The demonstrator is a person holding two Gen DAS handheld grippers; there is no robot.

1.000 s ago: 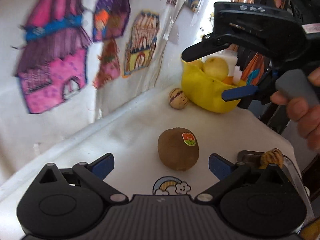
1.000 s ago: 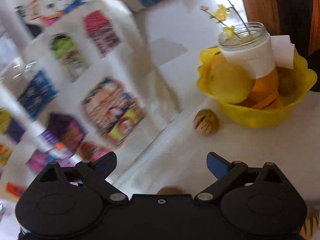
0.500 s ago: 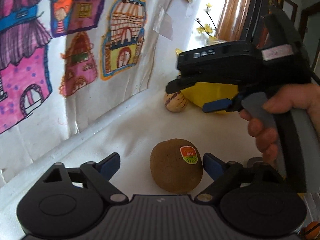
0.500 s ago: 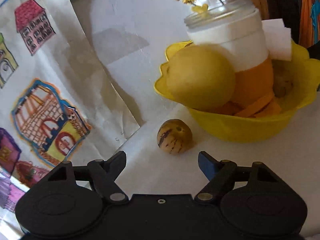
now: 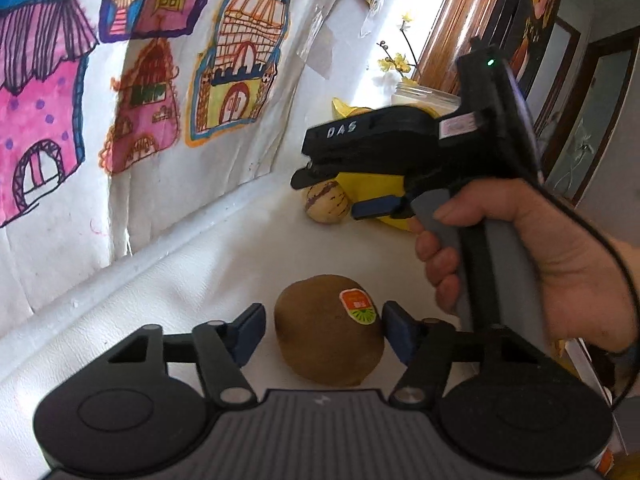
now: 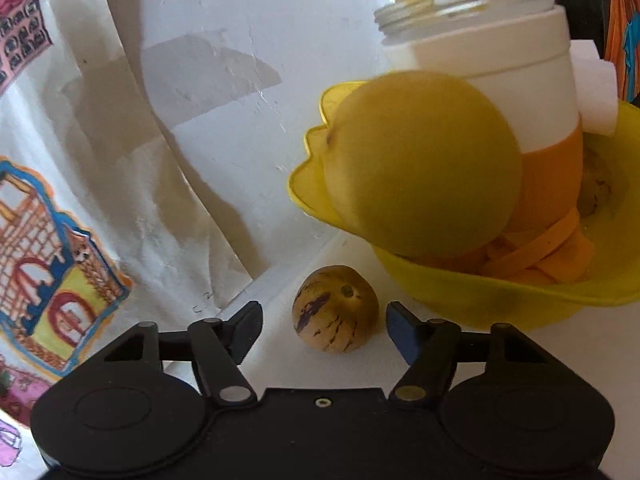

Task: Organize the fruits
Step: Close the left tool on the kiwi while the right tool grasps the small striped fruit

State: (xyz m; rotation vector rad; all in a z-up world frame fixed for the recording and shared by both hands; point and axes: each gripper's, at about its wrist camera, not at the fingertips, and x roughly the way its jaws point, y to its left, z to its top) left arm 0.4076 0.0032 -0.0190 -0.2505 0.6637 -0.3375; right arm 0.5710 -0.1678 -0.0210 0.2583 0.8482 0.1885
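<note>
- The left gripper (image 5: 324,326) is closing with the kiwi (image 5: 330,330) between its blue pads (image 5: 252,332); the right pad seems to be at the skin beside the sticker, while a sliver of white cloth shows at the left one, so the fruit is straddled, not yet grasped.
- The right gripper (image 6: 324,322) is closing too, around the small striped fruit (image 6: 335,309); gaps show on both sides, so nothing is clenched there yet.
- The kiwi sits on the white table (image 5: 180,272), near the front; the striped fruit lies further back, just beside the yellow bowl (image 6: 460,296) and close to the wall.
- The bowl already holds a large yellow fruit (image 6: 420,164), a white and orange jar (image 6: 500,92) and orange pieces.
- Step in hand, as I judge it: a two-handed pickup, each hand taking one loose fruit for the bowl.
- The next move calls for both pairs of pads to finish closing squarely on the fruit's widest part, then a clean lift.
- The bowl looks crowded, so placing will need a free spot beside the large fruit; round fruit may roll if pinched off-centre.
</note>
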